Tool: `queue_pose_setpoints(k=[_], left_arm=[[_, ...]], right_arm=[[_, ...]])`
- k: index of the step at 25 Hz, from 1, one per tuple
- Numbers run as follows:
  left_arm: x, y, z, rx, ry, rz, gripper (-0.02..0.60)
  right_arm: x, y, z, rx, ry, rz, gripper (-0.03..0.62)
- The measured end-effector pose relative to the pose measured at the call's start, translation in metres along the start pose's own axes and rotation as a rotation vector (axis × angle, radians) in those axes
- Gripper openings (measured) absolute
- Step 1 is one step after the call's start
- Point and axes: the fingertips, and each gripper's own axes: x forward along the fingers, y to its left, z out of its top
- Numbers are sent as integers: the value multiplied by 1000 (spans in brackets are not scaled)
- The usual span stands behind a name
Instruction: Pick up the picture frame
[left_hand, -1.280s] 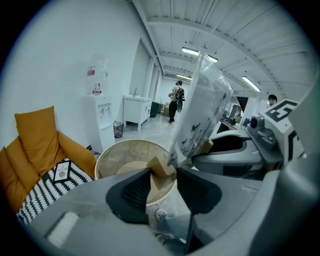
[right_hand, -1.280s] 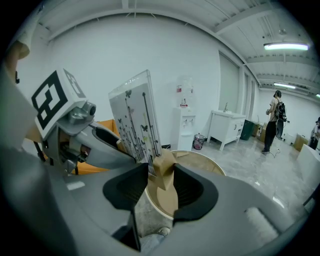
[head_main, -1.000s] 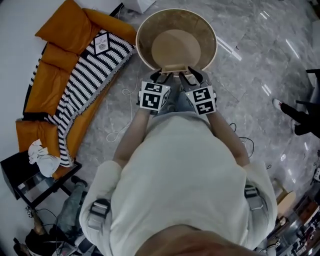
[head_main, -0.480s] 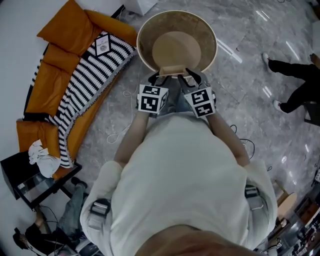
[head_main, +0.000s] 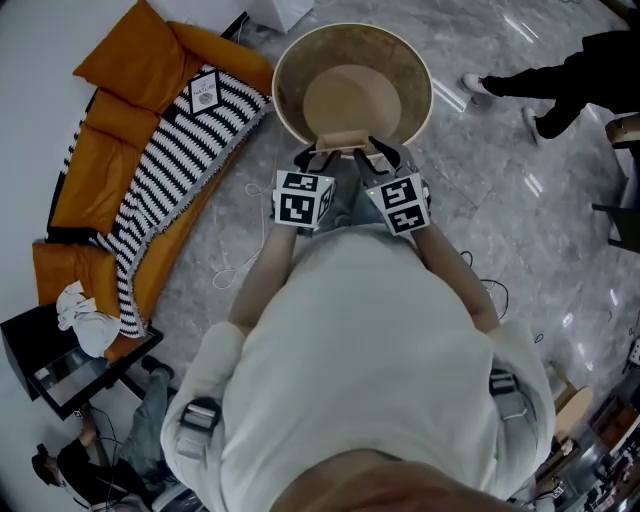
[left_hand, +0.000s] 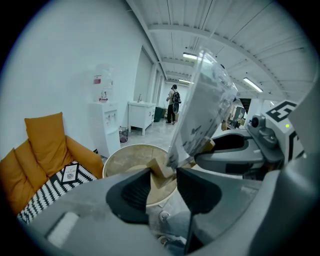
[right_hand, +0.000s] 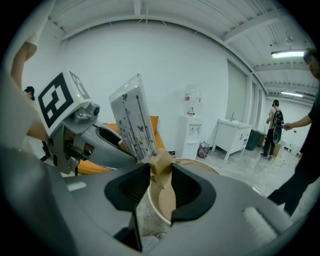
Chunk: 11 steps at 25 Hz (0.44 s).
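**Both grippers on the frame, the lift still to come**

The picture frame (head_main: 350, 137), a clear panel (left_hand: 205, 110) on a wooden foot (right_hand: 161, 165), stands upright at the near rim of the round table (head_main: 283, 85), on the side closest to the person. The left gripper (head_main: 320, 155) has one end of that foot between its jaws. They are set wide and the wood fills the gap, so it looks clamped. The right gripper (head_main: 385, 152) takes the other end. Its jaws are closing, and its own view shows the wood wedged between them. Reaching and grasping look done, bar the right gripper's last squeeze. No view shows whether the foot has left the table's rim, so the raise itself seems to be what remains. Held by its low foot, the tall panel could tip, so both grippers should lift level and together
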Motion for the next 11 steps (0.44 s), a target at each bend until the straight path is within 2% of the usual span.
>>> queue_pose_setpoints(k=[11], left_arm=[[3, 4, 0, -12, -2, 2, 163]], right_arm=[[4, -1, 1, -9, 4, 3, 130]])
